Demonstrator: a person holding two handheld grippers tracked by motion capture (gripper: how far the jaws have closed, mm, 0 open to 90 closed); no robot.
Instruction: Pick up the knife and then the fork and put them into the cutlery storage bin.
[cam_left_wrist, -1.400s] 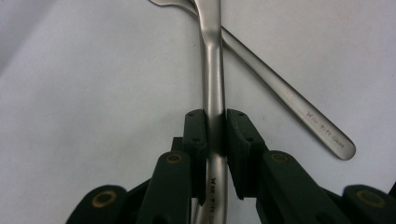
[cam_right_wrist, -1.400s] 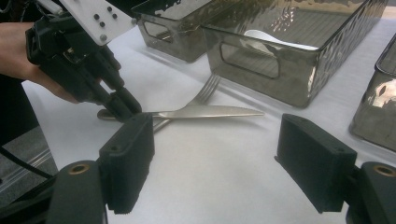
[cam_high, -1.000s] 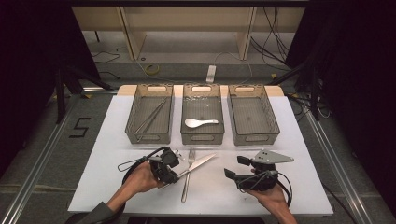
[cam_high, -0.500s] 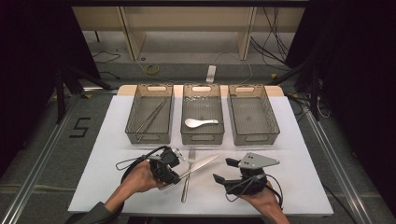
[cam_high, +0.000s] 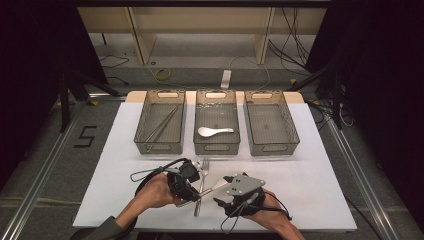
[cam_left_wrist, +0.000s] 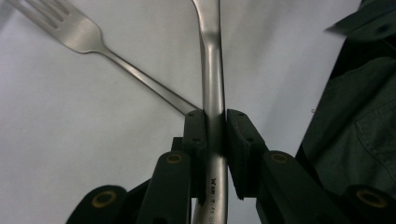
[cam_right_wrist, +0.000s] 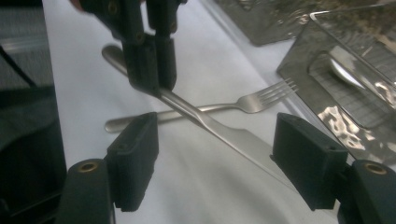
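My left gripper (cam_high: 187, 187) (cam_left_wrist: 215, 116) is shut on the handle of a steel table knife (cam_high: 214, 185) (cam_left_wrist: 212, 70), holding it just above the white table. The blade points toward my right gripper (cam_high: 222, 194) (cam_right_wrist: 215, 154). That gripper is open, and its jaws have just been closing a little. The knife blade (cam_right_wrist: 229, 137) lies between the pads without touching either. A fork (cam_high: 201, 180) (cam_left_wrist: 79, 35) (cam_right_wrist: 252, 102) lies flat on the table and crosses under the knife. In the right gripper view, the left gripper (cam_right_wrist: 152, 65) comes down from above onto the handle.
Three wire trays stand in a row behind. The left tray (cam_high: 159, 148) holds long thin metal utensils, the middle tray (cam_high: 216, 148) holds a white spoon (cam_high: 214, 131), and the right tray (cam_high: 274, 148) has bare mesh. The table's front edge is close under both hands.
The right hand has slid left until its jaws straddle the knife blade. The left hand has risen slightly, still gripping the knife.
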